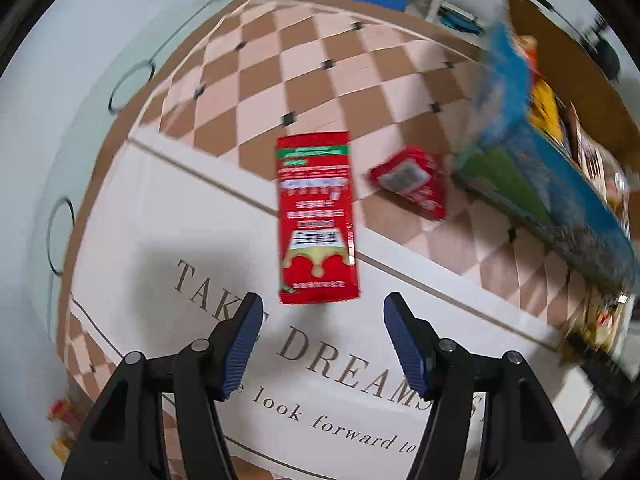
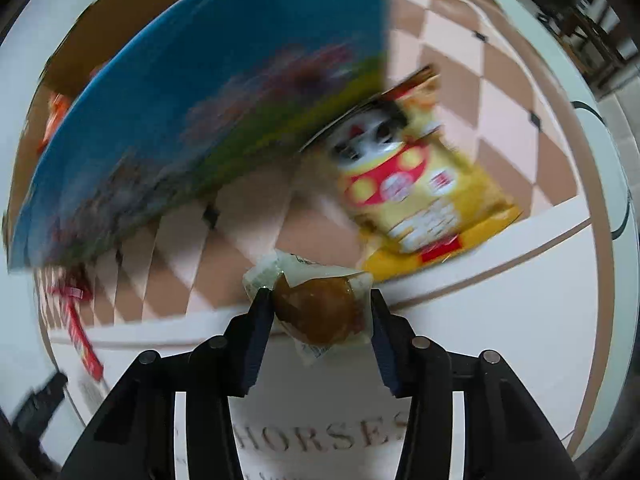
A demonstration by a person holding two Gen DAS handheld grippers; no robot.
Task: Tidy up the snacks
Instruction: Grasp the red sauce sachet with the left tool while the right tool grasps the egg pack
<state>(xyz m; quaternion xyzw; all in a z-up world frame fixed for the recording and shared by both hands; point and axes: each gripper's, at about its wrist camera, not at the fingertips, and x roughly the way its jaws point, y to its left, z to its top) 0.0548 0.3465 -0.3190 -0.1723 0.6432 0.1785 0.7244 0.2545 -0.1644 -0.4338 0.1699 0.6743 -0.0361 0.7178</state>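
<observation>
My left gripper [image 1: 323,316] points down at the tablecloth [image 1: 168,216], jaws apart with nothing between them. The long red packet [image 1: 316,216] lies flat just beyond the fingertips, clear of both pads. A smaller red pouch [image 1: 412,182] sits to its right, apart from it and near the foot of the blue box [image 1: 540,184]. To the left of the packet I have bare cloth as far as the table edge [image 1: 100,184], where the checked border ends against pale floor. On the right the box wall closes that side off; snacks stand inside it, but motion blur smears them too much to tell apart. Something red and yellow [image 1: 62,420] at the lower left rim is cut off by the lens.

My right gripper [image 2: 320,312] is closed on a clear-wrapped brown snack [image 2: 320,312]; both pads [image 2: 260,328] press its sides, and the wrapper's corners stick out above and below. No earlier view is at hand. I think the snack hangs just over the white panel of the cloth, though I can't tell if it touches. A yellow bag [image 2: 424,200] lies close ahead, its top tucked under the box [image 2: 208,92] corner. The box fills the upper left and hides the table behind. A red packet [image 2: 82,336] at left is partly out of sight.
</observation>
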